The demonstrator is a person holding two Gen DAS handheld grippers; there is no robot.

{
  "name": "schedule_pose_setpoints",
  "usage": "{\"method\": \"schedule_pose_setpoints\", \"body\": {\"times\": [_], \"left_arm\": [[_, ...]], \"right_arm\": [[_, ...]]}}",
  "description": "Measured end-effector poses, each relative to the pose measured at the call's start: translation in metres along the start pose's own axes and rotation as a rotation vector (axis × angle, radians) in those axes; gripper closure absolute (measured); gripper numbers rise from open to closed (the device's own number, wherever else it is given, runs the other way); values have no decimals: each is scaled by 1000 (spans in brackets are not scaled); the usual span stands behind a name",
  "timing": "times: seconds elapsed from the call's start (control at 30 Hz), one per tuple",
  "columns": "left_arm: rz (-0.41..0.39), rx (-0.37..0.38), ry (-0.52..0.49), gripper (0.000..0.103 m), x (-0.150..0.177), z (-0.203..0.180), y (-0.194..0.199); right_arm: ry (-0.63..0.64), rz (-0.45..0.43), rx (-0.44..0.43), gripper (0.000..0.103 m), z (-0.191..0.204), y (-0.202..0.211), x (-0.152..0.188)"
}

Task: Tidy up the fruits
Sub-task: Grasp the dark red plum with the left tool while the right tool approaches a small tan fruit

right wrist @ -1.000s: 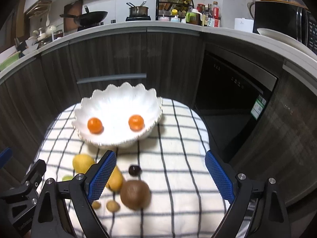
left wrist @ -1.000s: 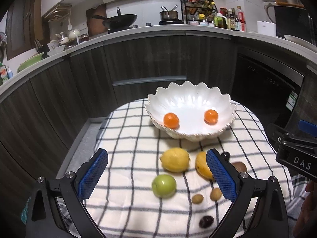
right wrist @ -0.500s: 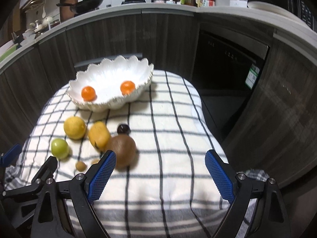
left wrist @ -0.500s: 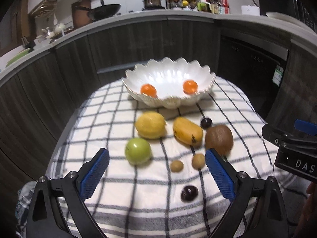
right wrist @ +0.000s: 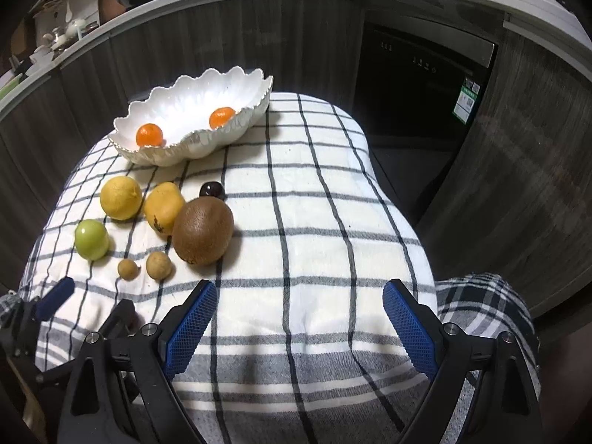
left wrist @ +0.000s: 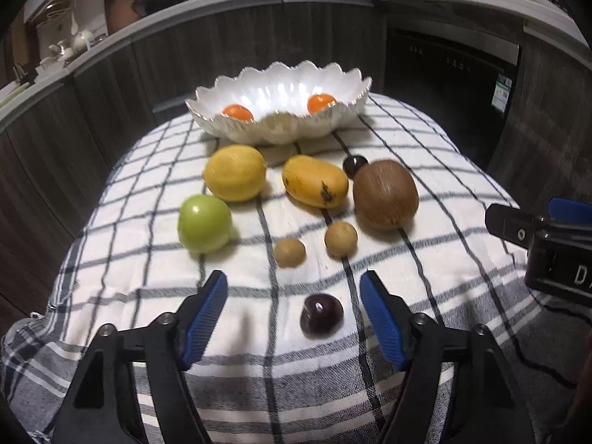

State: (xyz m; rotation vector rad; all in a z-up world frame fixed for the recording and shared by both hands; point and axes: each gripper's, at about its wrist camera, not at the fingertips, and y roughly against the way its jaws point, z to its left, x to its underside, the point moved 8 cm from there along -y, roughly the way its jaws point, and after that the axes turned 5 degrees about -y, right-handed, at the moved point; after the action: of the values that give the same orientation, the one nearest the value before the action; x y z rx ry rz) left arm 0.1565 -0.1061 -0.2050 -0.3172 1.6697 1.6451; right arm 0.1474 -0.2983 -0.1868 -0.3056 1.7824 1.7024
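**Fruit sorting: fingers closing round the near plum**

Plum (left wrist: 321, 313) is lying nearest on the checked cloth (left wrist: 425, 170), between the blue fingers (left wrist: 207, 318) of the left gripper (left wrist: 290, 314). Those fingers have just been closing and are now standing about half open, with a gap on both sides of the plum, so they are not yet pressing it. It is looking small, round, glossy and light; I am judging it soft enough to bruise and apt to roll on the padded cloth, so a gentle pinch across its widest part, low and centred, is looking best.

Right gripper (right wrist: 299, 318) is hanging wide open over bare cloth, holding nothing.

Counting outward from the plum:
- Two small tan round fruits (left wrist: 290, 252), lying just beside each other; light, dry-skinned, easy to lose from wide fingers.
- One green apple (left wrist: 204, 222) at the left; firm and smooth, likely slippery.
- One kiwi (left wrist: 385, 194) at the right; fuzzy, giving good grip.
- One mango (left wrist: 315, 181) in the middle; heavier, soft-skinned, best taken across its short side.
- One lemon (left wrist: 235, 172); firm.
- One more dark plum (left wrist: 354, 164), just behind the kiwi.

Farthest, one white scalloped bowl (left wrist: 355, 88) is holding two oranges (left wrist: 237, 112), well apart. The bowl is looking stiff and breakable.
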Motion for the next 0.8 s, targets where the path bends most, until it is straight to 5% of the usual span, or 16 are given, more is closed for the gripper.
{"method": "schedule_pose_setpoints", "body": {"times": [0.1, 0.3, 0.53, 0.8], "left_arm": [[36, 28, 12, 50, 8, -5, -8], [62, 46, 10, 56, 14, -9, -15], [70, 68, -18, 75, 18, -18, -18], [59, 58, -13, 76, 15, -9, -11]], "right_arm": [[-6, 15, 2, 11, -1, -4, 4], [-11, 38, -3, 11, -1, -10, 7], [-18, 51, -5, 11, -3, -13, 8], [-2, 35, -13, 11, 2, -8, 5]]}}
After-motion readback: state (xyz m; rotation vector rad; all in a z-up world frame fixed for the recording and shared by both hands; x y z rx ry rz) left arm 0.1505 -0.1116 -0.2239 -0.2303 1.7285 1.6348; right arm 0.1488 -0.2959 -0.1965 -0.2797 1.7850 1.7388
